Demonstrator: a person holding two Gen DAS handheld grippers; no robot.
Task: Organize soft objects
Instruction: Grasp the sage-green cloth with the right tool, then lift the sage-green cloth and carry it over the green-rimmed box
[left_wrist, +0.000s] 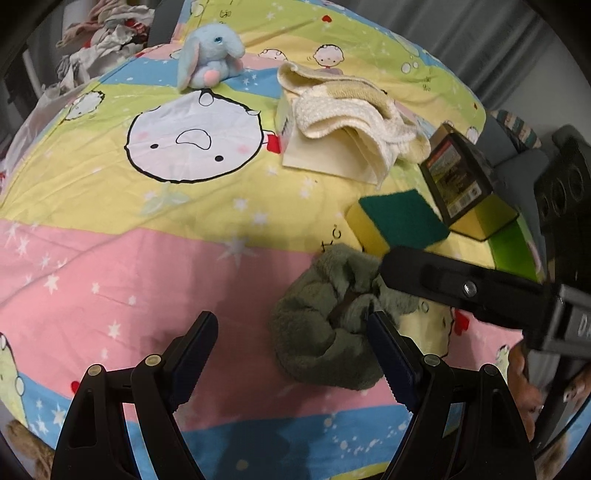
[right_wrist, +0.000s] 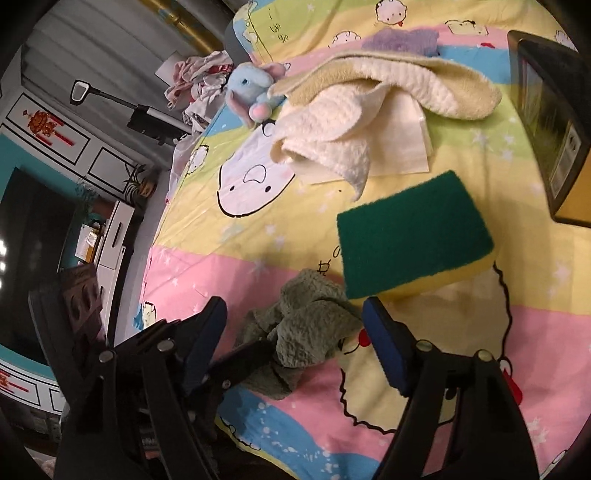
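Observation:
A crumpled grey-green cloth (left_wrist: 321, 325) lies on the patterned bedsheet (left_wrist: 110, 240); it also shows in the right wrist view (right_wrist: 303, 328). My left gripper (left_wrist: 291, 332) is open, its right finger against the cloth. My right gripper (right_wrist: 295, 317) is open around the cloth, and one of its fingers (left_wrist: 443, 280) reaches in from the right in the left wrist view. A green-and-yellow sponge (left_wrist: 399, 218) (right_wrist: 413, 236) lies just beyond the cloth. A cream towel (left_wrist: 354, 110) (right_wrist: 369, 110) and a blue plush elephant (left_wrist: 210, 55) (right_wrist: 251, 88) lie farther back.
A dark packaged box (left_wrist: 458, 177) (right_wrist: 550, 122) stands at the right by the sponge. A purple cloth (right_wrist: 402, 40) lies behind the towel. A pile of clothes (left_wrist: 103, 33) sits beyond the bed's far left corner. The bed edge and cabinets (right_wrist: 110, 236) are at the left.

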